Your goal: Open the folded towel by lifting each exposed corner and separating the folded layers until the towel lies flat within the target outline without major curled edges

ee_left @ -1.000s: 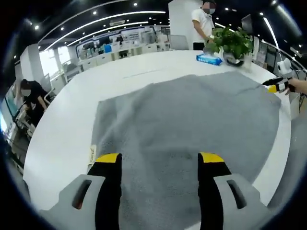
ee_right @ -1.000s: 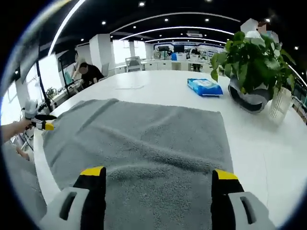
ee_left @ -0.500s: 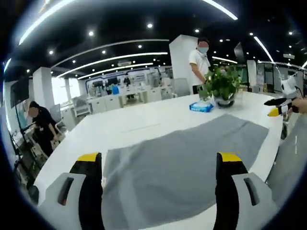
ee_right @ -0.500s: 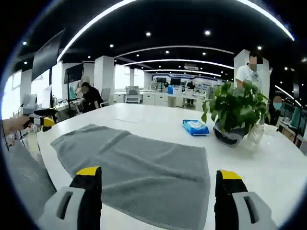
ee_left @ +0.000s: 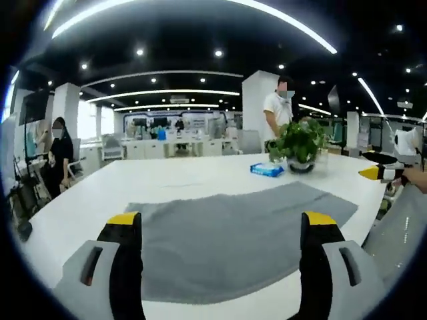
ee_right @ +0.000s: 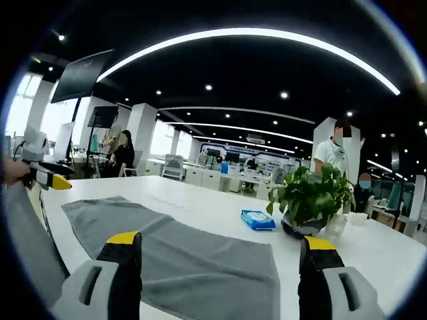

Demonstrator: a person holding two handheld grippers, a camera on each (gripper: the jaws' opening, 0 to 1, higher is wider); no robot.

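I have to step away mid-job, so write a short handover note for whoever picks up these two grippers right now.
Left gripper: open, empty, raised off the towel.
Right gripper: open, empty, also raised.
Grey towel: spread in one layer on the white table, no obvious folds or curled edges.
Potted plant and blue packet sit beyond the towel, apart from it.
Done: unfolding looks finished.
Left: I cannot make out a target outline; check alignment and flatten any far edge.
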